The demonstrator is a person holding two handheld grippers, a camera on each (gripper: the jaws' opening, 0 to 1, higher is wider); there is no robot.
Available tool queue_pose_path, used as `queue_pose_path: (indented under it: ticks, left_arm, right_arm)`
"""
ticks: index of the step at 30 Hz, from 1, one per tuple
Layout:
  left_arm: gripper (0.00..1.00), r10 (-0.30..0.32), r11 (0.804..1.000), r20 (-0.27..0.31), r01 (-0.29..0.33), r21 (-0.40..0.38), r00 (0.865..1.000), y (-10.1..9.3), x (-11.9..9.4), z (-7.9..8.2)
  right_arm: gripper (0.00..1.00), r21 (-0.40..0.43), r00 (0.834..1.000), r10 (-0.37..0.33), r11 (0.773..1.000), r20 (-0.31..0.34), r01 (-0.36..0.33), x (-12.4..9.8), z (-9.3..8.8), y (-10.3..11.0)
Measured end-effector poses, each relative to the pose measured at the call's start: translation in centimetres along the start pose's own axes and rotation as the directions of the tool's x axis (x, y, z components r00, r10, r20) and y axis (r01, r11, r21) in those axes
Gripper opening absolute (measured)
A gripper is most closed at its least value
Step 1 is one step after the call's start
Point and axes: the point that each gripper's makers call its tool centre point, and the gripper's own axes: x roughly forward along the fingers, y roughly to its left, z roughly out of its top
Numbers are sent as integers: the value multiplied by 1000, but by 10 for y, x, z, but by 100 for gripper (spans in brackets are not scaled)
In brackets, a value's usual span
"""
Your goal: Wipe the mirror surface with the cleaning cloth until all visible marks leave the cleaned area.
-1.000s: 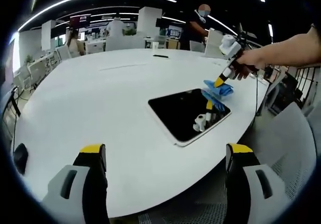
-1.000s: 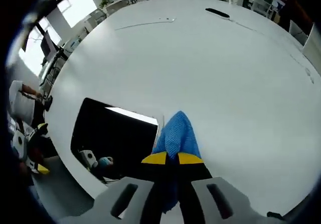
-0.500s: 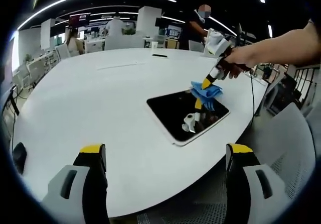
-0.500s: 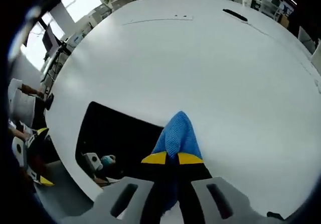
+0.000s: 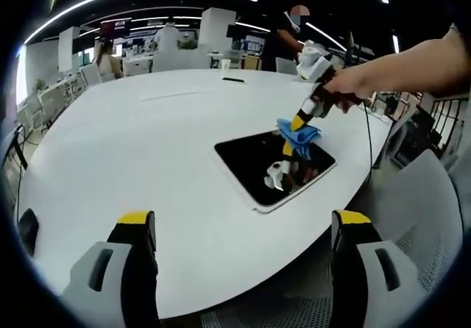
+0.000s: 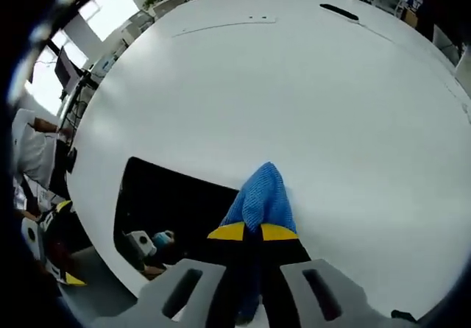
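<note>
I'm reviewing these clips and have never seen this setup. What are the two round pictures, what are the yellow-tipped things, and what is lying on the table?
No robot here: a person carries a hand-held gripper in each hand, and each has a fisheye camera looking along its own two jaws. In the left gripper view, the left hand-held gripper has its yellow-tipped jaws wide apart, holding nothing. Beyond it, on the white table, lies a dark mirror. The person's hand brings the right hand-held gripper over it. The right gripper view looks down from that tool: its jaws are shut on a blue cleaning cloth, at the mirror's edge.
</note>
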Motion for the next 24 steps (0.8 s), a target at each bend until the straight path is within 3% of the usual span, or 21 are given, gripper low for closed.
queue_pose_path:
  ticks: [24]
  left_arm:
    - [98,-16,1000,-13,16,1,1000,-2,2,0]
  right_arm:
    - [0,-85,999,28,996,-31,-30,22,17,65]
